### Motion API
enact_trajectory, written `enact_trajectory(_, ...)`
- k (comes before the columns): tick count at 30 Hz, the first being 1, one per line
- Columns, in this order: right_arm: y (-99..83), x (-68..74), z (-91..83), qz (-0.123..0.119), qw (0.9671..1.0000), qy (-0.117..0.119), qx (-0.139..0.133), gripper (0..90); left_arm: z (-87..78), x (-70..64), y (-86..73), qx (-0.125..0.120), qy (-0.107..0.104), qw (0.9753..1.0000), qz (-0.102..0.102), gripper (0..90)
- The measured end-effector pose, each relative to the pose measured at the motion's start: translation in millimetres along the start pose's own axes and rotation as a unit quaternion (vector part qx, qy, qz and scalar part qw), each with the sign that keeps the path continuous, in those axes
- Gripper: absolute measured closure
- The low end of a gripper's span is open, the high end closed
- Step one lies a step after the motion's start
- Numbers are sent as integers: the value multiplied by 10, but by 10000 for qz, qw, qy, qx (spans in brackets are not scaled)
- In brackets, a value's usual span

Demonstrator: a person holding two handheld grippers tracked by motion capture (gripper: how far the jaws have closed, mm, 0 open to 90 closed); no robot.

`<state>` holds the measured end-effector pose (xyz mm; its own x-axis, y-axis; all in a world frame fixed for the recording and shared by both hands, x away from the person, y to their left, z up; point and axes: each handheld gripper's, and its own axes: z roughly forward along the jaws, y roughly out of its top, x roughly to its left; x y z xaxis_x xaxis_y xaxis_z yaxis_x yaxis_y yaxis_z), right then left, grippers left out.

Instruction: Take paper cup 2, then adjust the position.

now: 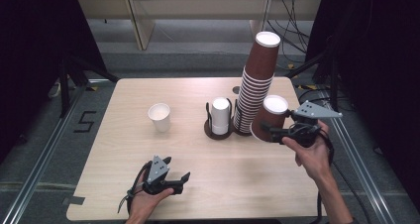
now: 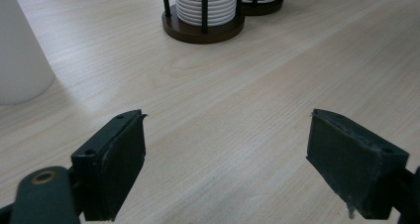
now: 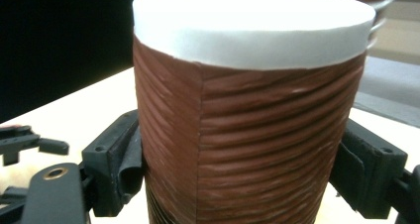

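Note:
A single brown ribbed paper cup (image 1: 272, 116) hangs upside-down, white base up, just right of a tall leaning stack of brown cups (image 1: 256, 80). My right gripper (image 1: 270, 130) is shut on that cup; in the right gripper view both jaws press the sides of the brown cup (image 3: 247, 130). My left gripper (image 1: 178, 168) rests low near the table's front edge, open with nothing between its jaws (image 2: 228, 135). A white cup (image 1: 159, 116) stands upright left of centre, and its side appears as the white cup (image 2: 20, 55) in the left gripper view.
A dark round holder (image 1: 218, 130) with a stack of white cups (image 1: 221, 115) stands at mid-table, beside the brown stack's base. In the left gripper view the same holder (image 2: 205, 28) lies ahead. The wooden table (image 1: 124, 149) has bare room at front.

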<state>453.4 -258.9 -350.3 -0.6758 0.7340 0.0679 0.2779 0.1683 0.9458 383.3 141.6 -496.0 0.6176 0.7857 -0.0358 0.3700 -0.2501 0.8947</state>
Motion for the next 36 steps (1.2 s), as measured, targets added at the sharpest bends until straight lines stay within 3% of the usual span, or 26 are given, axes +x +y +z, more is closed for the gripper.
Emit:
enact_trajectory(7,-194,166,208,10,9991,367,217,182,27,-14,-14,-109,-122,9999,41,150)
enact_trajectory(14,-338,256,328,-80,9982,505,326,182,19,-25,-6,-103,-153,9998,72,150)
enact_trajectory(16,-362,274,359,-8,9973,652,346,182,23,-28,-4,-155,-154,9997,61,149)
enact_trajectory(21,-408,326,409,23,9969,653,435,181,17,-34,-5,-191,-192,9996,71,149)
enact_trajectory(23,-419,356,436,44,9959,767,467,181,5,-39,-6,-174,-174,9997,53,149)
enact_trajectory(24,-425,373,449,39,9962,738,453,181,15,-46,-7,-278,-251,9993,-19,149)
enact_trajectory(25,-436,397,480,1,9955,846,426,182,12,-47,-4,-290,-271,9992,-13,149)
enact_trajectory(26,-437,405,487,-93,9959,787,446,182,1,-53,2,-270,-242,9993,-2,149)
enact_trajectory(29,-448,480,553,13,9948,922,442,182,18,-75,8,-498,-445,9976,-197,149)
enact_trajectory(30,-448,477,576,-94,9942,982,424,182,17,-87,19,-558,-474,9970,-238,149)
enact_trajectory(31,-452,511,614,-25,9927,1116,450,182,23,-93,25,-617,-520,9964,-243,149)
enact_trajectory(32,-458,538,626,17,9931,1074,480,181,19,-111,39,-645,-537,9961,-256,149)
enact_trajectory(33,-456,552,654,-108,9928,1094,468,182,36,-128,49,-766,-612,9948,-285,149)
enact_trajectory(36,-459,634,717,-12,9903,1273,554,182,48,-188,112,-912,-706,9931,-207,149)
